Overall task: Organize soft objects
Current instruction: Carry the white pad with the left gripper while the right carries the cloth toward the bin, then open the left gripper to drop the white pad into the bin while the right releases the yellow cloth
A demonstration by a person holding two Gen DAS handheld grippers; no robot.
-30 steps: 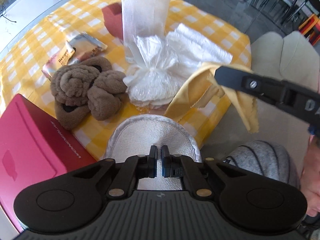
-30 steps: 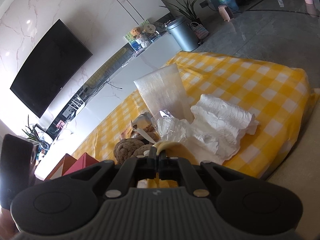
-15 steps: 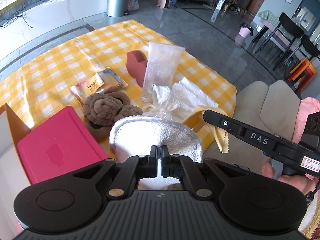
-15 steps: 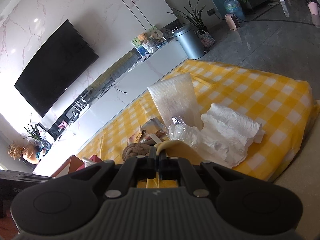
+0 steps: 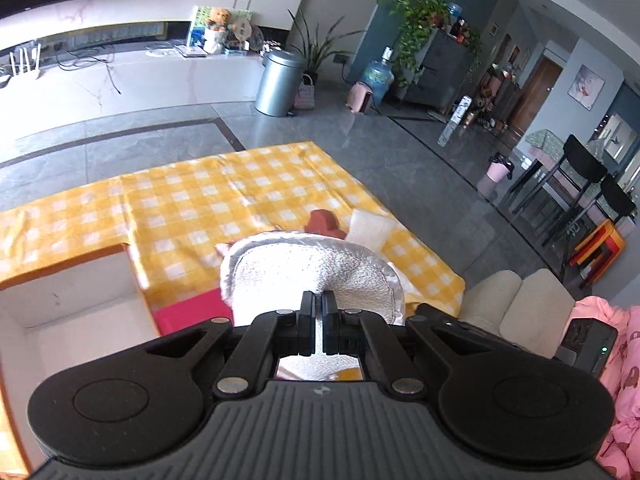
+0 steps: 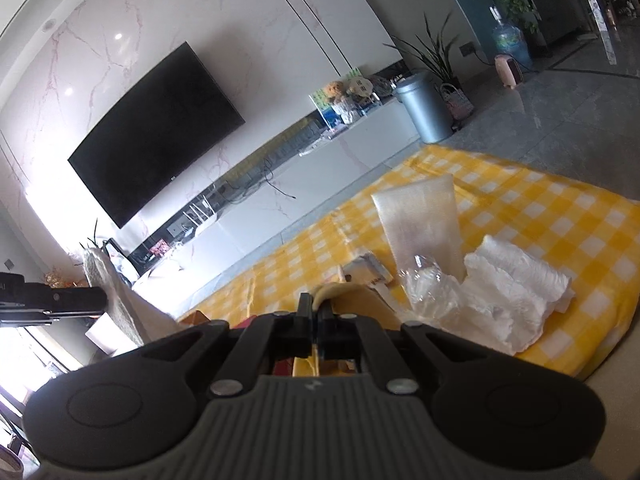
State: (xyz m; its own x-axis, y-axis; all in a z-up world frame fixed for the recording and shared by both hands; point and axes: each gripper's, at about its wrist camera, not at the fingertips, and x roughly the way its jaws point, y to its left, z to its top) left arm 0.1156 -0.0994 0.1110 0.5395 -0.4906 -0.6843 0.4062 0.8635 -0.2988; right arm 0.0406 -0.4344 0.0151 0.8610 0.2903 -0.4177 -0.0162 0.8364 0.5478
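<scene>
My left gripper is shut on a white fluffy slipper-like pad, held up above the yellow checked table. The pad hides most of what lies behind it. From the right wrist view the same pad hangs at the far left from the left gripper. My right gripper is shut on a yellow cloth, lifted near the table's front edge. A white folded tissue wad, a clear plastic bag and an upright foam sheet lie beyond it.
An open box with a white inside and orange rim stands at the left, a pink lid beside it. A red-brown block and a snack packet rest on the cloth. Beige cushions lie to the right.
The left gripper has risen and tilted up with the white pad, which now covers the brown plush and the bag. The right gripper has lifted slightly with the yellow cloth.
</scene>
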